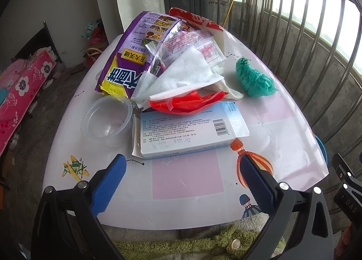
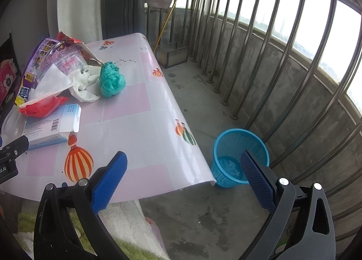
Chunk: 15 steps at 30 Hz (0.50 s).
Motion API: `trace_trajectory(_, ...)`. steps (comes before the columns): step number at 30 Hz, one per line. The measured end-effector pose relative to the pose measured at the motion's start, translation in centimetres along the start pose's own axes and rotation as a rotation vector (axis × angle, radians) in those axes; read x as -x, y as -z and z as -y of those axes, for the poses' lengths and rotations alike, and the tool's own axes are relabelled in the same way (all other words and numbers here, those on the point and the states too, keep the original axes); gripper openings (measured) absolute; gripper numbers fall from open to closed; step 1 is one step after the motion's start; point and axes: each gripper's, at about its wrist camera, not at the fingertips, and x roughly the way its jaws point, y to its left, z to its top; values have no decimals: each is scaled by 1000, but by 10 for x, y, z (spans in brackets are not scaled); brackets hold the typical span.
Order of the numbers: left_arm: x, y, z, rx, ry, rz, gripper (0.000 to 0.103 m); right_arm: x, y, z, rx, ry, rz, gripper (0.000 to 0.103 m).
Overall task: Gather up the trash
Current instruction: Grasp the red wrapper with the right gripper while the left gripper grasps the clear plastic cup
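Trash lies on a white and pink table [image 1: 187,178]: a blue-white box [image 1: 187,131], a red wrapper [image 1: 187,102], white tissue [image 1: 181,76], a purple bag [image 1: 131,56], a green crumpled bag [image 1: 255,77] and a clear plastic bowl [image 1: 106,119]. My left gripper [image 1: 183,180] is open and empty, just in front of the box. My right gripper [image 2: 183,180] is open and empty, past the table's right edge, above the floor. A blue mesh bin [image 2: 237,158] stands on the floor beside the table. The box [image 2: 45,128] and green bag [image 2: 110,81] also show in the right wrist view.
A metal railing [image 2: 271,60] runs along the right behind the bin. A dustpan [image 2: 172,55] and a broom handle stand at the far end of the floor. A pink flowered bed [image 1: 20,92] lies to the left. A green and white towel [image 1: 203,237] lies below the table's near edge.
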Motion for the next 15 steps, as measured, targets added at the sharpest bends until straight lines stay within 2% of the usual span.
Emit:
trace_trajectory(6, 3, -3, -22, -3, -21, 56, 99, -7, -14, -23, -4, -87, 34, 95)
trace_trajectory(10, 4, -5, -46, 29, -30, 99, 99, -11, -29, -47, 27, -189, 54, 95)
trace_trajectory(15, 3, -5, -76, 78, -5, 158, 99, -6, -43, -61, 34, -290, 108, 95)
